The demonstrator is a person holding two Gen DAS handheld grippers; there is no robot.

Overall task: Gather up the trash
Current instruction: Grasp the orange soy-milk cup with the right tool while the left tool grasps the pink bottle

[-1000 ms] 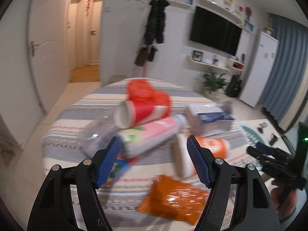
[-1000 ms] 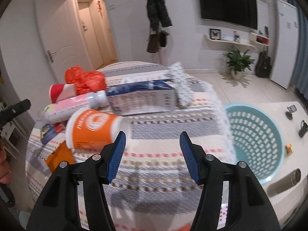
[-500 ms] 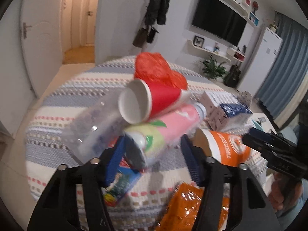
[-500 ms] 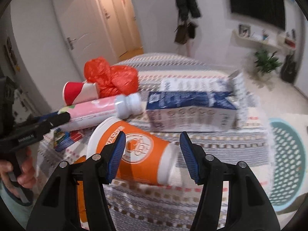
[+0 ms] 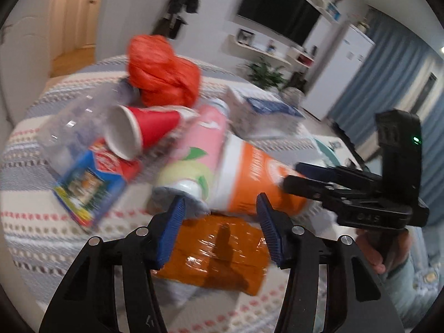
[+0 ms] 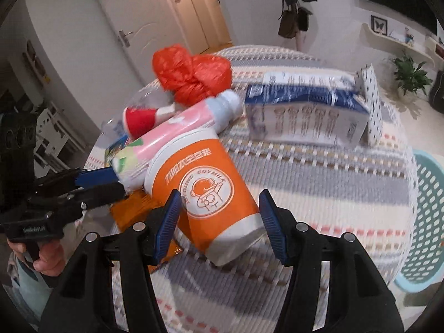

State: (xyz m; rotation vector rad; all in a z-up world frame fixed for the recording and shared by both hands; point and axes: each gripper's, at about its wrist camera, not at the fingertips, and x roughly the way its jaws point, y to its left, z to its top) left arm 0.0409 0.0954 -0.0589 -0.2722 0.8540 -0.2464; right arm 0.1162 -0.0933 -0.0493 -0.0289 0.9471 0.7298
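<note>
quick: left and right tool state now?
Left tool: open, holding nothing, at the pink bottle.
Right tool: open around the orange cup, not clamped.

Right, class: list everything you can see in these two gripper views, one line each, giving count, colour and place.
Soy milk cup: 1, orange and white, lying on its side between the right gripper's fingers.
Bottle: 1, pink with pale cap, lying behind the cup.
Paper cup: 1, red, on its side, left of the bottle.
Plastic bag: 1, red, crumpled, far side of the pile.
Carton: 1, blue and white, right of the bottle.
Wrapper: 1, orange, nearest the left gripper.
Packet: 1, blue and red, at the left.
Clear bottle: 1, transparent, blurred, behind the packet.
Basket: 1, teal, beside the table.
Tablecloth: 1, striped.
Left gripper: open.
Right gripper: open.
</note>
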